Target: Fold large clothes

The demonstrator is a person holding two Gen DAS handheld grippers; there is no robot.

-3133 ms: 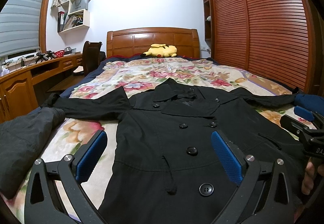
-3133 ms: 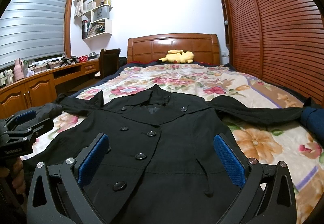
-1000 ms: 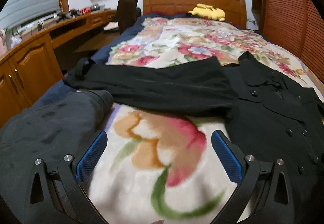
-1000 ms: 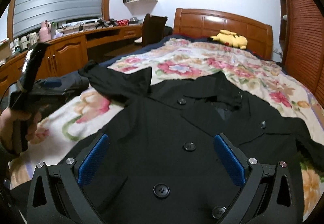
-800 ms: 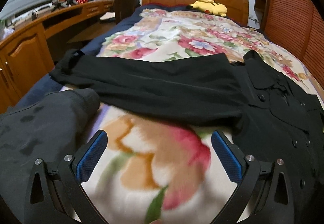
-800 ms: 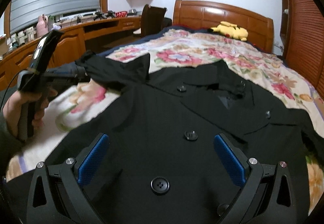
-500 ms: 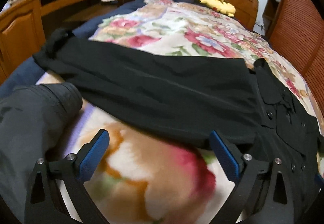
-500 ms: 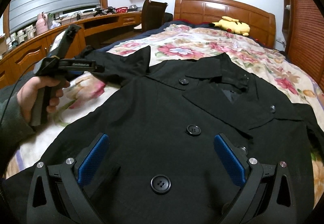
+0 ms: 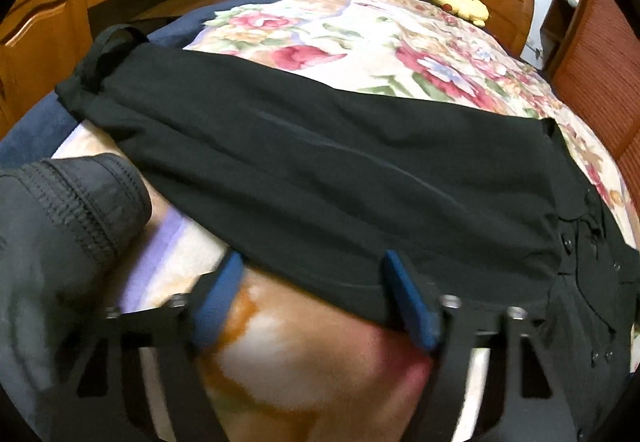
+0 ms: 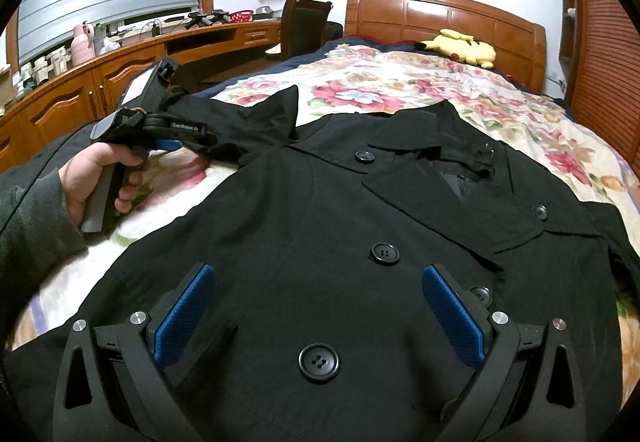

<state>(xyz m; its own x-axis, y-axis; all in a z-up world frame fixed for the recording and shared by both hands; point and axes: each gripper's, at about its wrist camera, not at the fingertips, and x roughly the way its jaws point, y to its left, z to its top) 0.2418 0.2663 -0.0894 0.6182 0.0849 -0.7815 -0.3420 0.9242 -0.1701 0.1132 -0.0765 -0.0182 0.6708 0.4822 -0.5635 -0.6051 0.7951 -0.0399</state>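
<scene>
Presently half open at the left gripper, with jaws closing; lower edge of the black sleeve lying between the two blue pads, not clamped yet, the tips low over the floral bedspread. Held by a bare hand in a grey cuff, seen from the right wrist view at the left side of the bed. Spread wide at the right gripper, grasping nothing, hovering over the front of the coat without visible contact. Lying flat and face up on the bedspread: one black double-breasted coat, collar toward the wooden headboard, lapels open, cloth mostly smooth with small wrinkles. Stretched out sideways toward the wooden desk: the one sleeve near the left gripper, its cuff reaching the bed edge. Hanging off toward the right edge of the view: the other sleeve, mostly hidden. Counted on the coat front from the right wrist view: five black buttons. Beside the sleeve, at the near left: one dark grey quilted garment, apart from the coat. Near the headboard: one yellow plush toy. At the desk: one dark chair.
</scene>
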